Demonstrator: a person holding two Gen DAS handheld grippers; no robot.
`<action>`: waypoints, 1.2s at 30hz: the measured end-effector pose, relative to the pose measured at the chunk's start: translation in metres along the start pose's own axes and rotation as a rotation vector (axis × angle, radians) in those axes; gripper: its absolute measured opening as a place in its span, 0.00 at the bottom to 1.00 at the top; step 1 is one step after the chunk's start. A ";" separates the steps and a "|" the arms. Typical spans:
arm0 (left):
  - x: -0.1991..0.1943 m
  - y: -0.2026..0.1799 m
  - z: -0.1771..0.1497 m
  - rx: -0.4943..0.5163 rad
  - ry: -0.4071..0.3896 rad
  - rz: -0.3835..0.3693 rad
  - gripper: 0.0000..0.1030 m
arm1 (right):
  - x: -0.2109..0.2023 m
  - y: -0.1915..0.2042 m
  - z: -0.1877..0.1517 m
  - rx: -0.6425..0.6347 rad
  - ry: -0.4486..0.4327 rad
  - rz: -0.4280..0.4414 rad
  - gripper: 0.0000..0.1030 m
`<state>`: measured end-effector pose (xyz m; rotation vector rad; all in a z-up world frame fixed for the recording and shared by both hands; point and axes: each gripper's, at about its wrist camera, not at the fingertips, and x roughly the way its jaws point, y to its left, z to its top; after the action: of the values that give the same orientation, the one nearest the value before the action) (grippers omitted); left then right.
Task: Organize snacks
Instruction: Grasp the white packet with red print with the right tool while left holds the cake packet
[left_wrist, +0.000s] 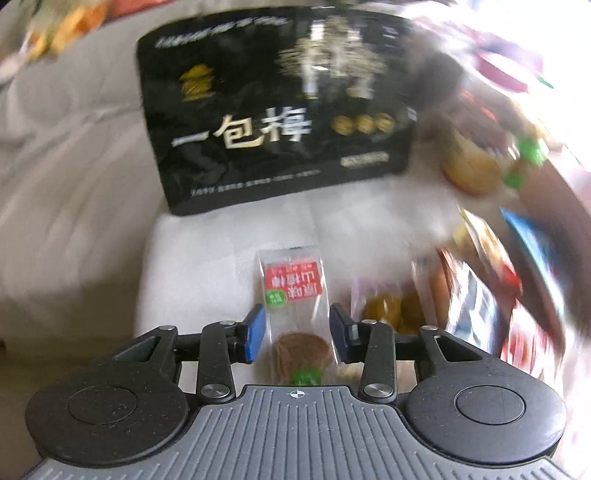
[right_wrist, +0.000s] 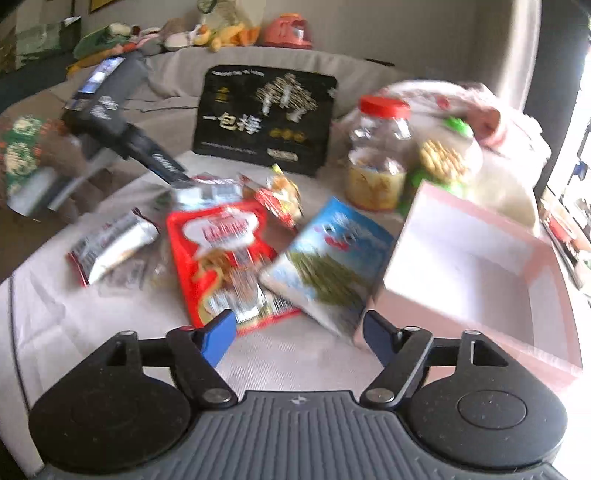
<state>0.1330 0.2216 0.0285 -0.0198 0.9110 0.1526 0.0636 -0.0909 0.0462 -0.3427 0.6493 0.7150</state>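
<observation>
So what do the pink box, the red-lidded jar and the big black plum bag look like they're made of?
Pink box: probably matte cardboard, with flat, dull walls. Red-lidded jar: clear plastic by the look, see-through with glints. Black plum bag: likely plastic film with a slight sheen, printed in gold.

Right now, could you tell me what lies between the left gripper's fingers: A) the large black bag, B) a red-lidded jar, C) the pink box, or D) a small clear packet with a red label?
D: the small clear packet sits between the left gripper fingers.
</observation>
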 end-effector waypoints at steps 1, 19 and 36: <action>-0.002 -0.002 -0.003 0.035 0.009 -0.007 0.40 | 0.004 -0.002 -0.005 0.016 0.010 0.003 0.76; -0.016 0.038 -0.044 0.036 -0.083 -0.077 0.43 | 0.016 0.016 -0.018 0.049 0.082 -0.021 0.82; -0.125 0.102 -0.155 -0.403 -0.336 -0.130 0.40 | 0.103 0.200 0.085 -0.109 0.070 0.061 0.83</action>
<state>-0.0779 0.2947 0.0369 -0.4149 0.5305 0.2093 0.0198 0.1448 0.0278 -0.4513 0.6909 0.8018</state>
